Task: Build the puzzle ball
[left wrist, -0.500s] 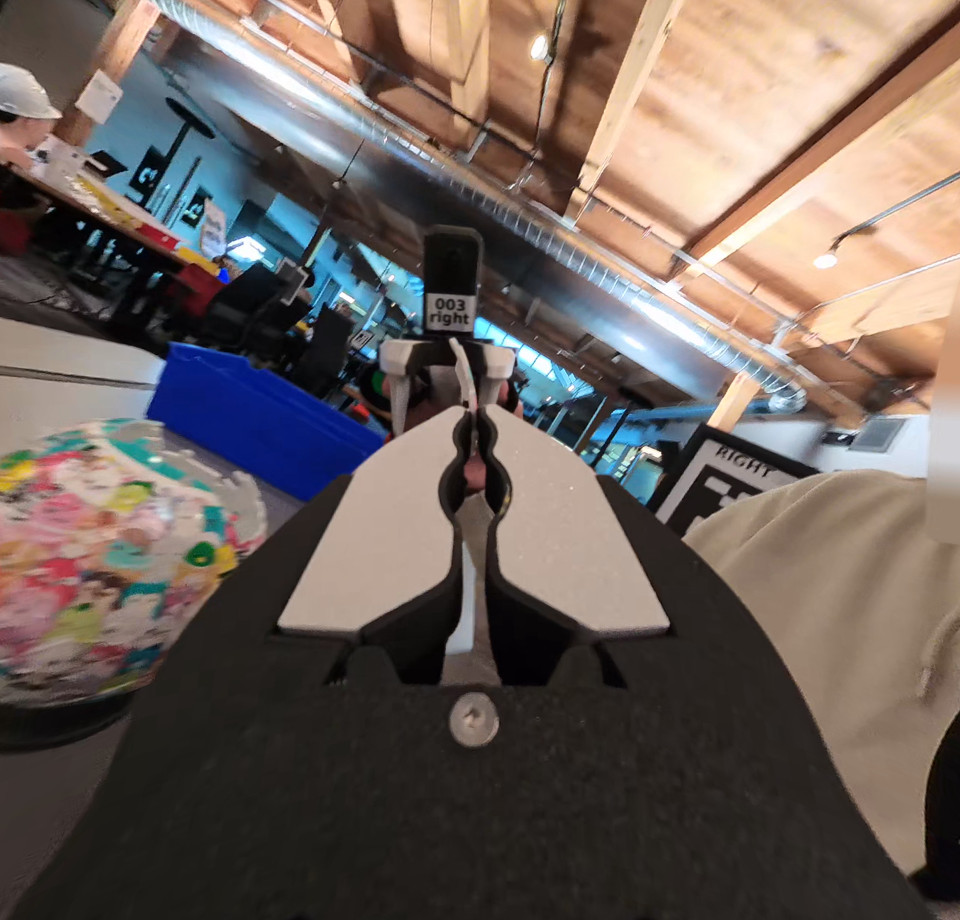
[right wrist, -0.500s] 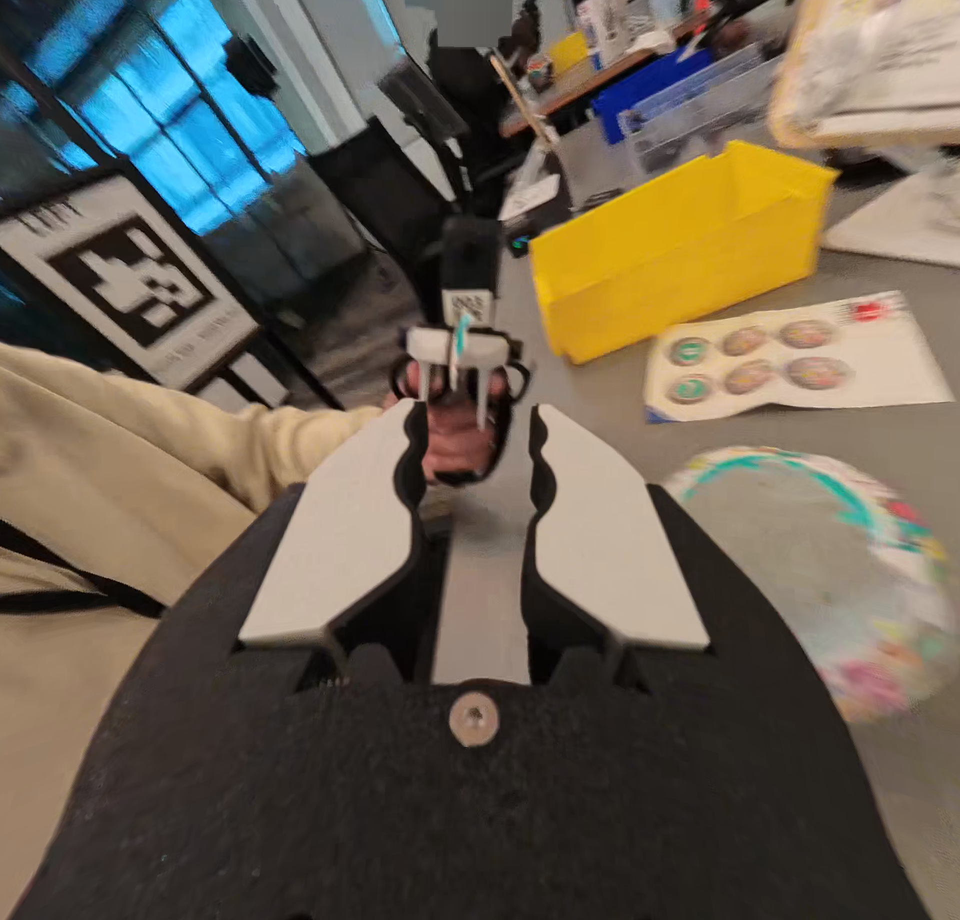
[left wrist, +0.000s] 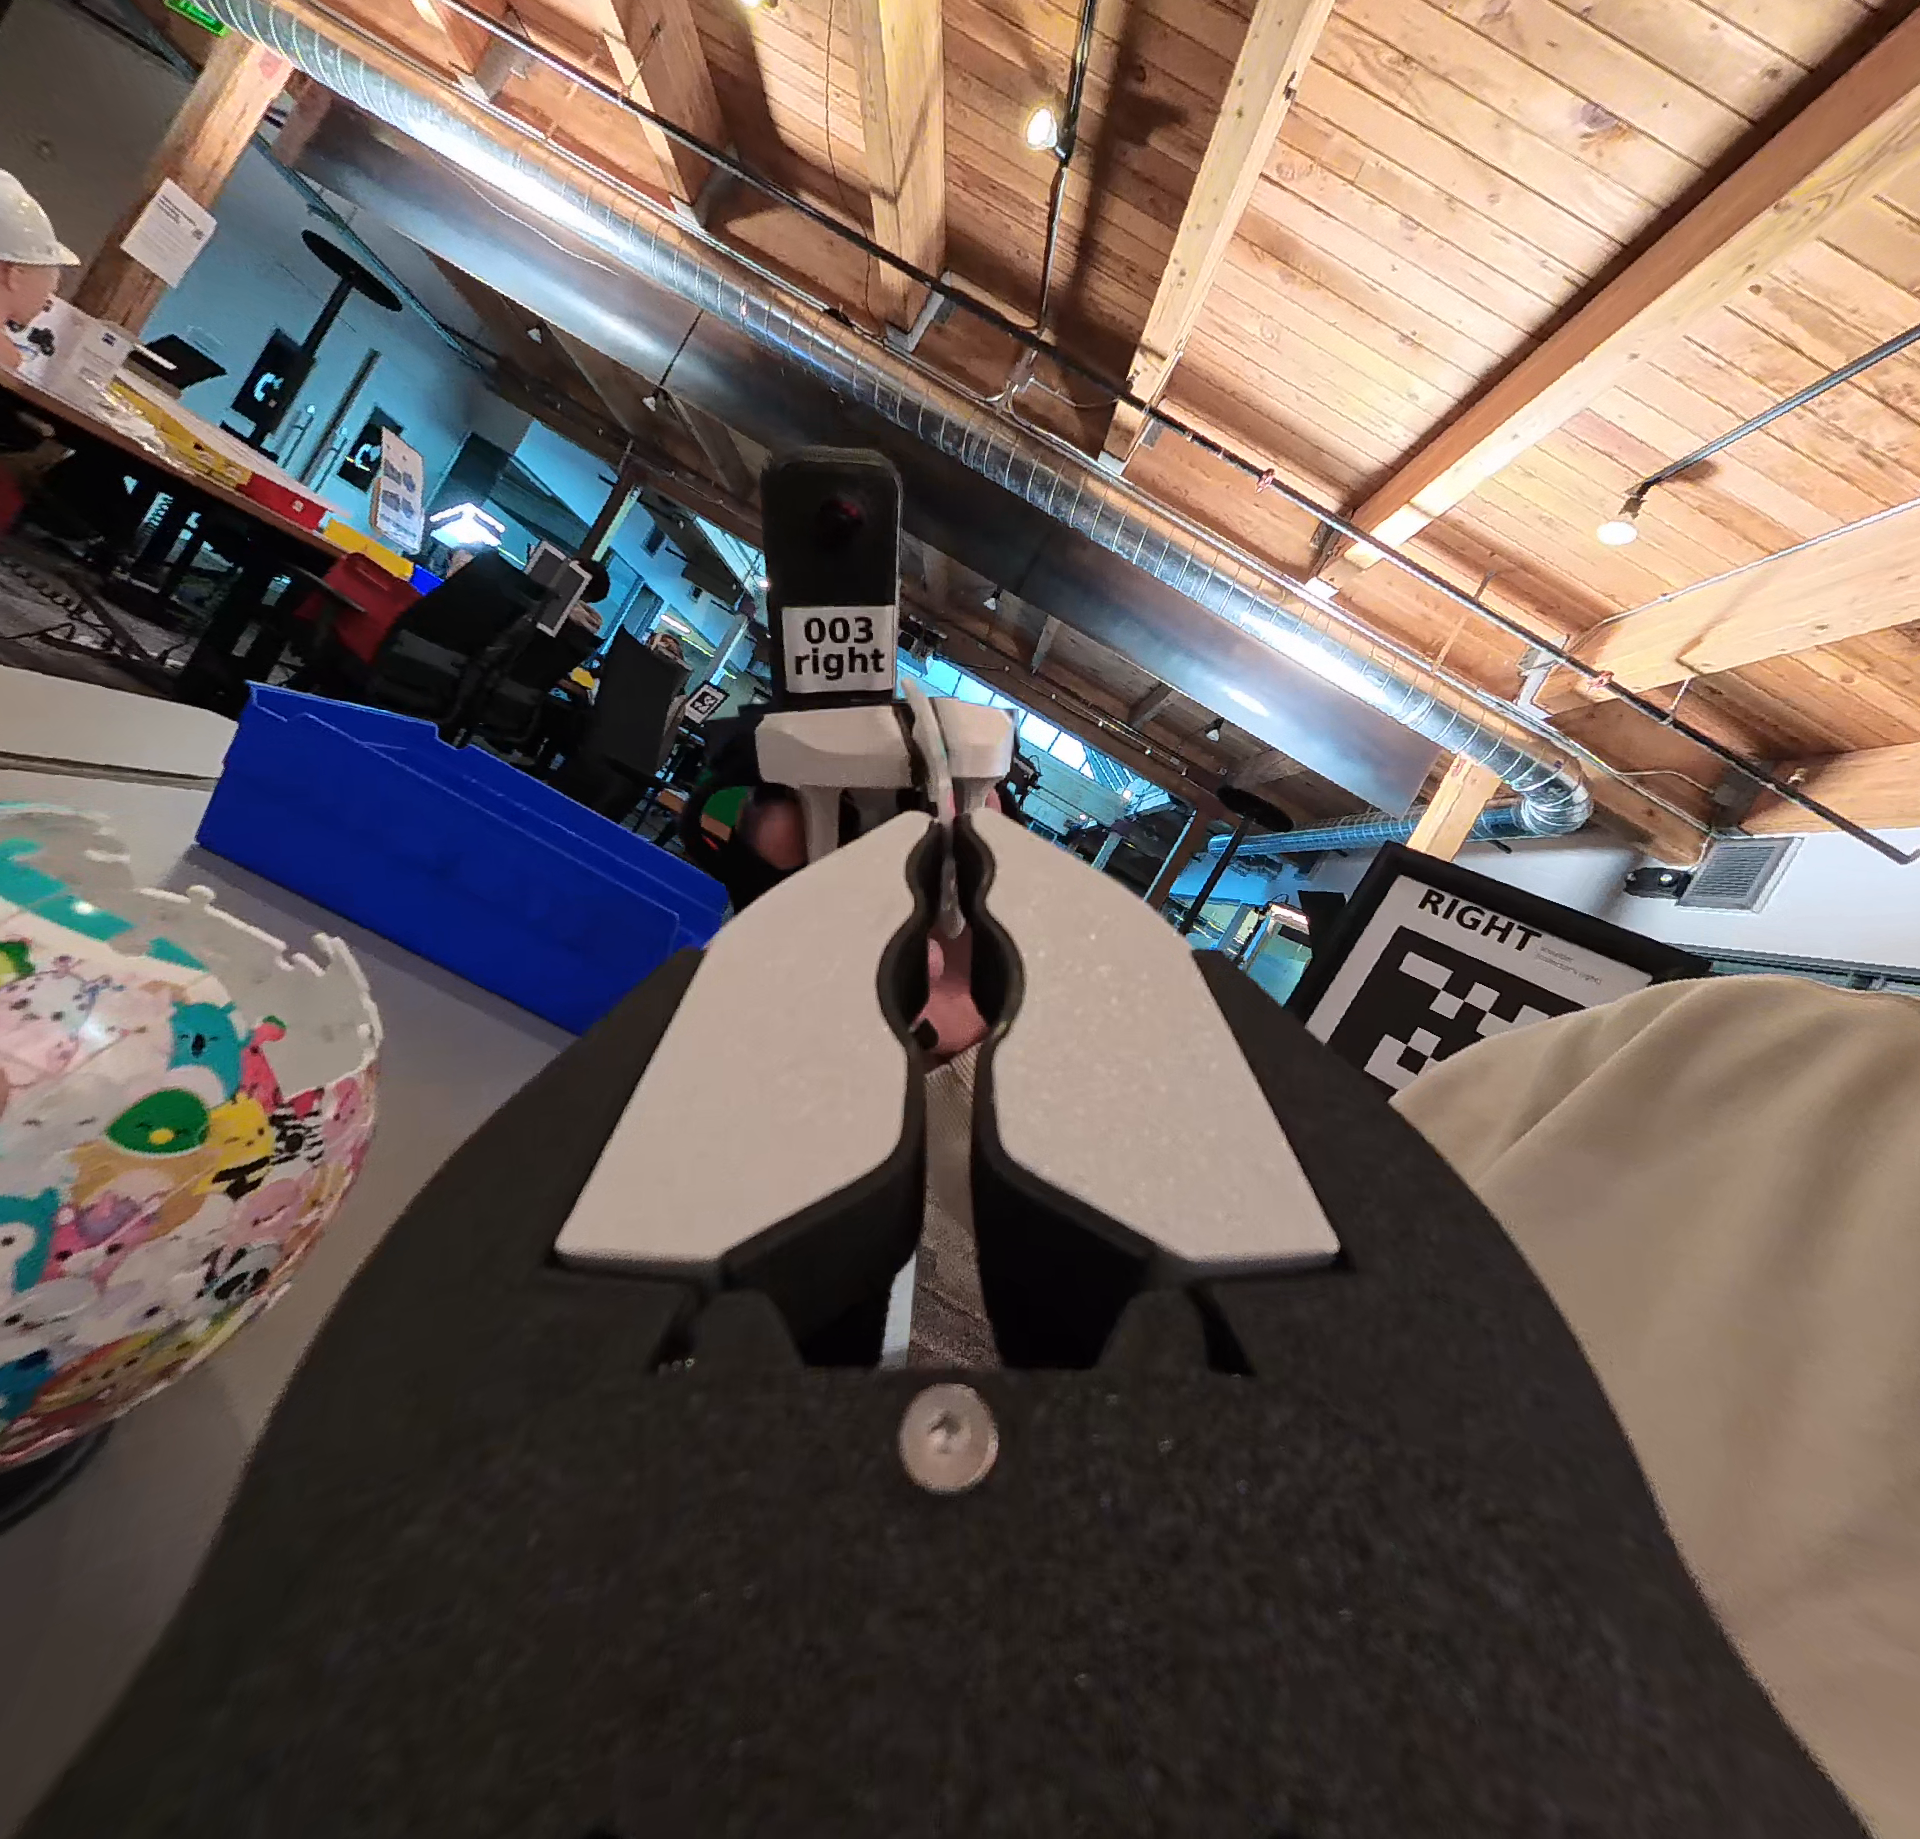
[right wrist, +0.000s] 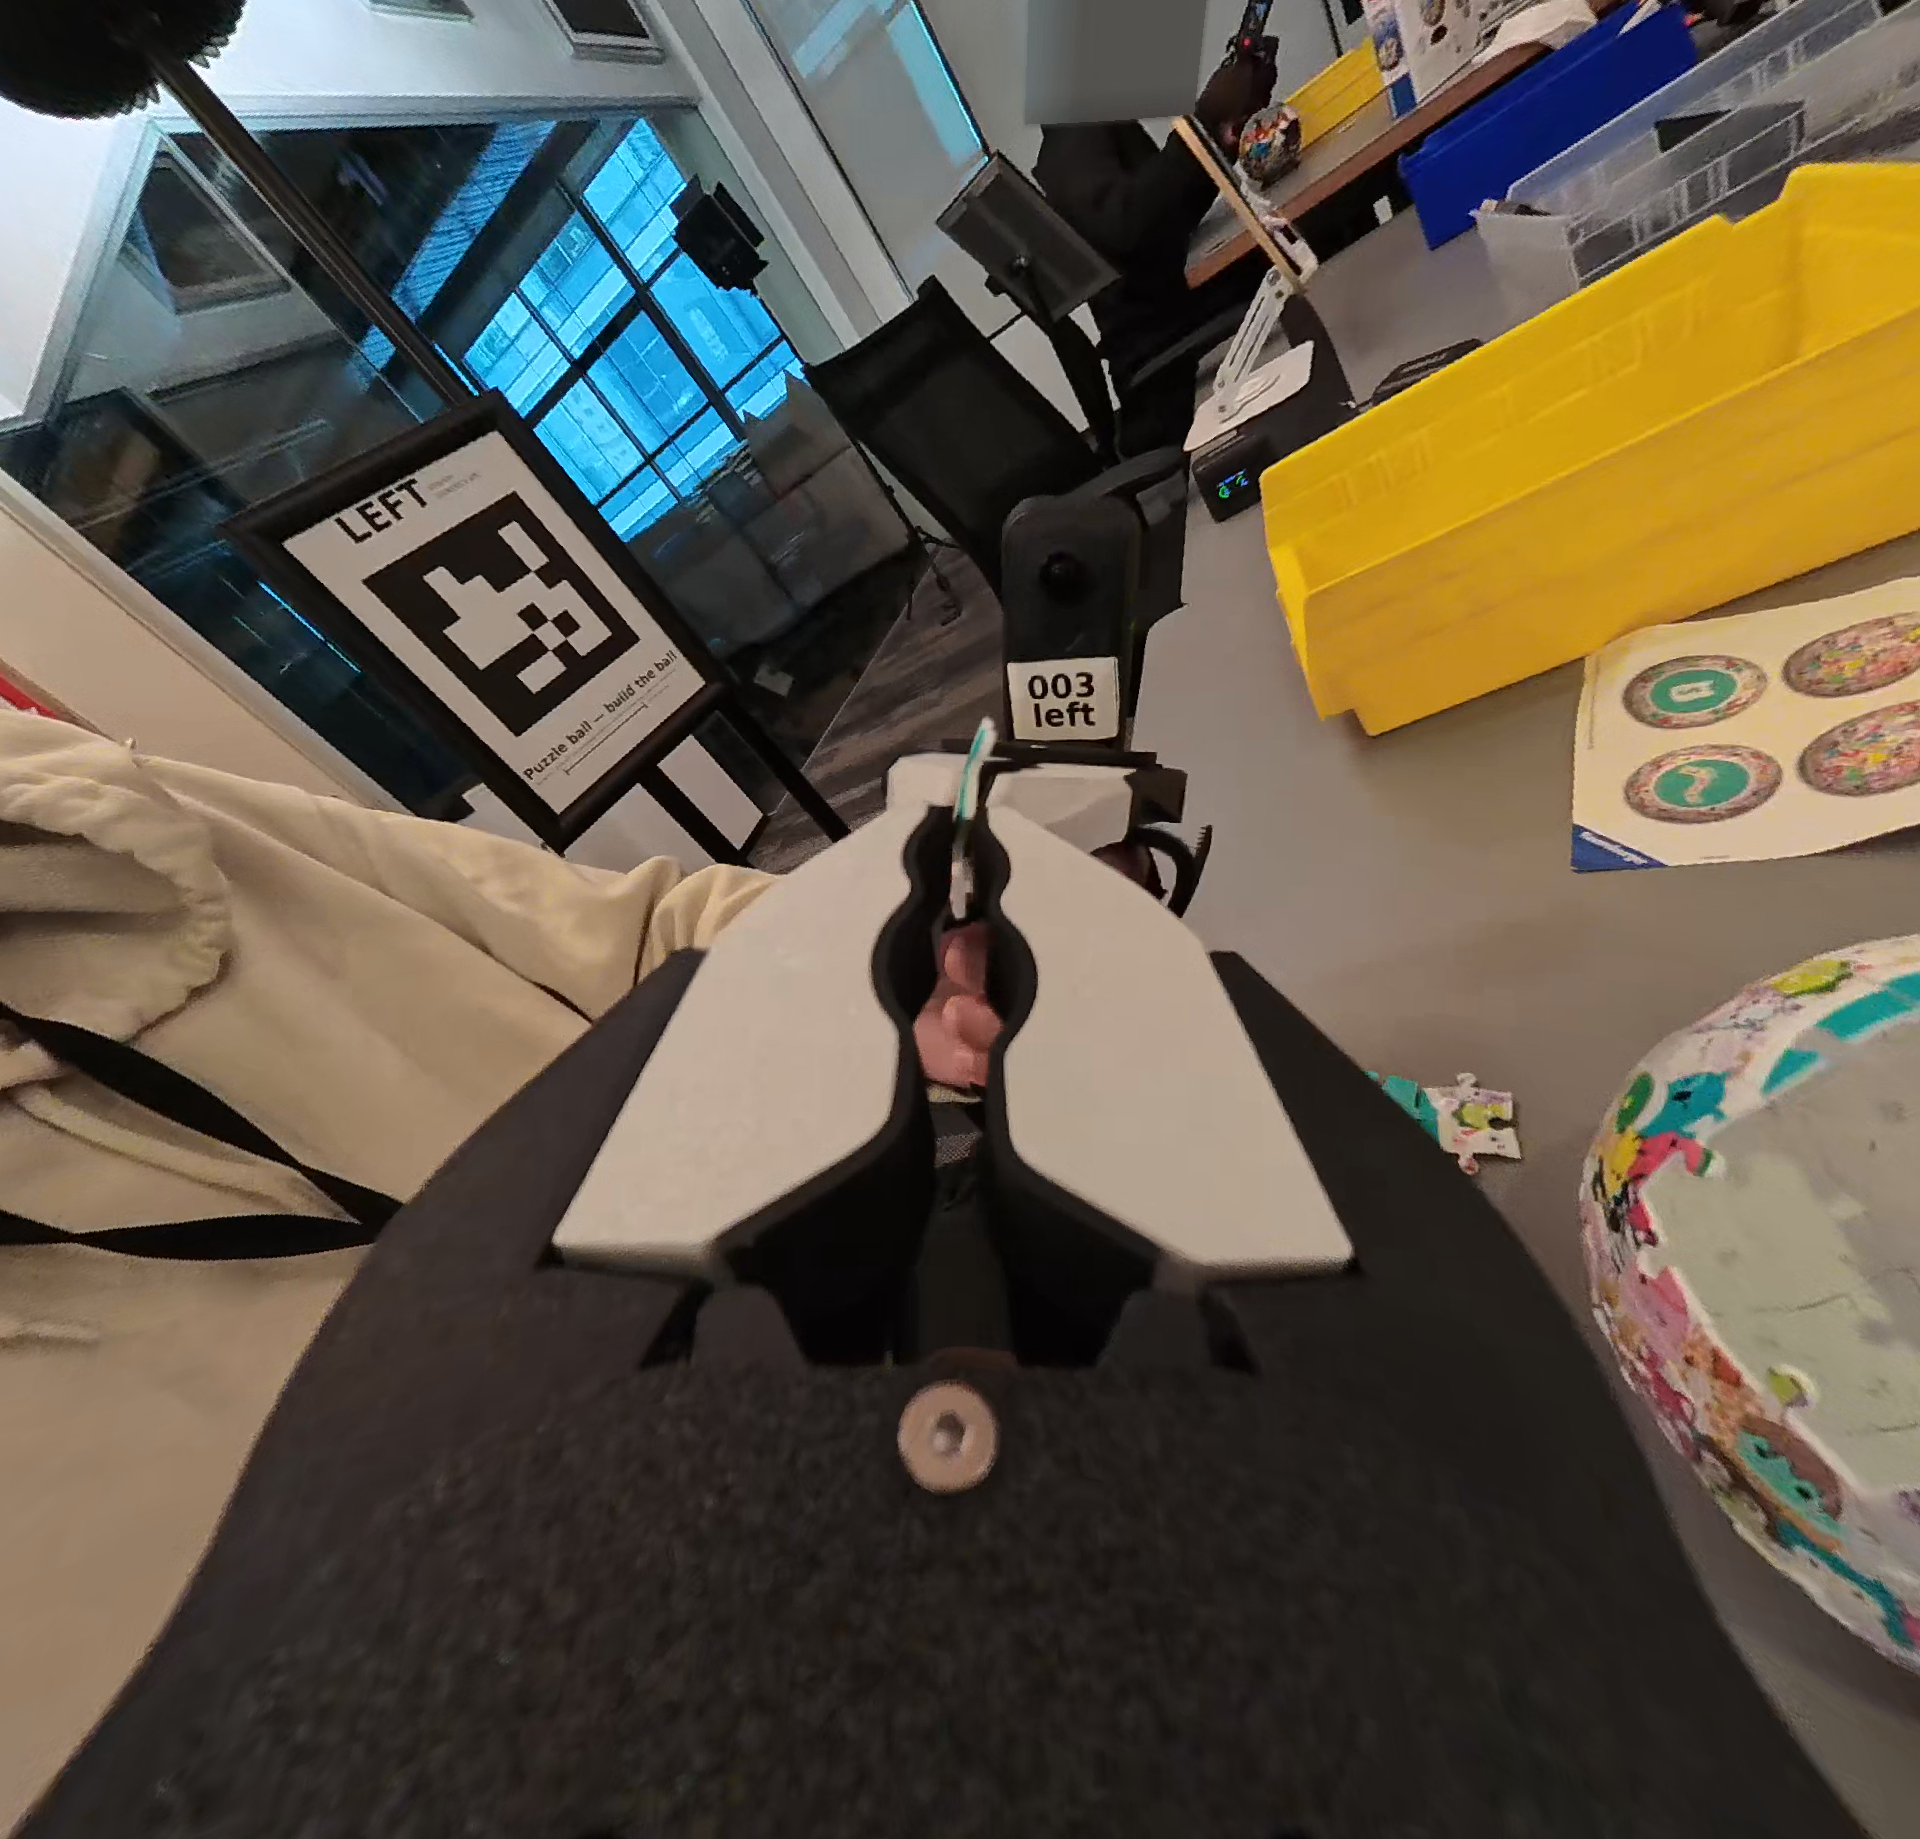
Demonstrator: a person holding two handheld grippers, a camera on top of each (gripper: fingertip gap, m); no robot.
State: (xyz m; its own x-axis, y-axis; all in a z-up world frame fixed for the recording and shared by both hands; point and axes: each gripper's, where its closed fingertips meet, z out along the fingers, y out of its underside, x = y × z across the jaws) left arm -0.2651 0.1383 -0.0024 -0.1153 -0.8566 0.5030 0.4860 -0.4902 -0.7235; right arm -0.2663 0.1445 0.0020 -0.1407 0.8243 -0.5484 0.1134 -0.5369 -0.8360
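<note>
Yellow bin lies right of the right gripper, contents hidden. Both the right gripper and left gripper clamp one thin puzzle piece between them. Puzzle ball rests lower right.

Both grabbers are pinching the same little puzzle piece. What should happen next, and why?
Probably the left gripper should open. It and the right gripper are both shut on one puzzle piece, so neither can carry it off. Freed, the right one could take it to the unfinished puzzle ball nearby.
</note>
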